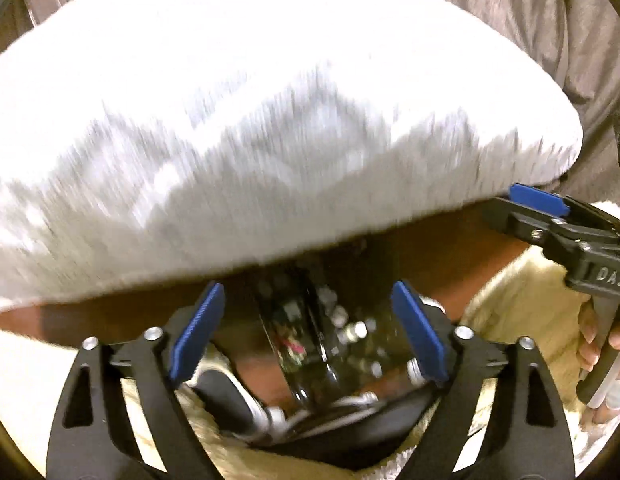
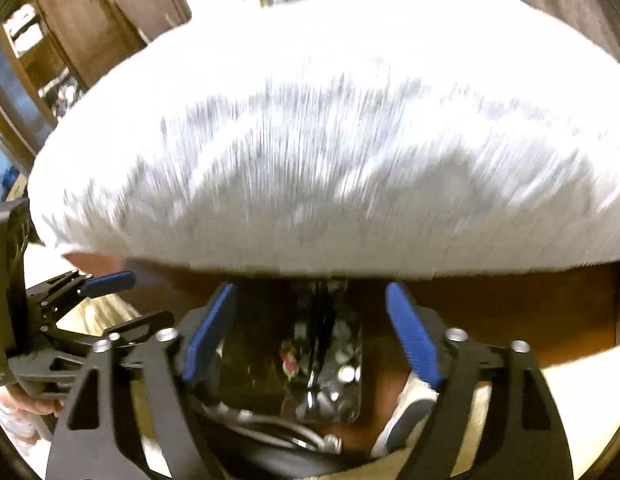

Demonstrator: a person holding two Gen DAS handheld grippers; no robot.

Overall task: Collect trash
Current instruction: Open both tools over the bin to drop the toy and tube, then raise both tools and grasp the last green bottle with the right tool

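Note:
No trash shows in either view. My left gripper is open and empty, its blue pads spread wide. My right gripper is open and empty too; it also shows at the right edge of the left wrist view, and the left gripper shows at the left edge of the right wrist view. Both point at the front edge of a round table under a blurred white cloth, which also fills the right wrist view. A dark glossy object sits under the table edge, between the fingers.
A cream shaggy rug lies below. Dark shoes with white soles stand on it; one also shows in the right wrist view. A wooden cabinet stands at the left. Grey curtain hangs behind the table.

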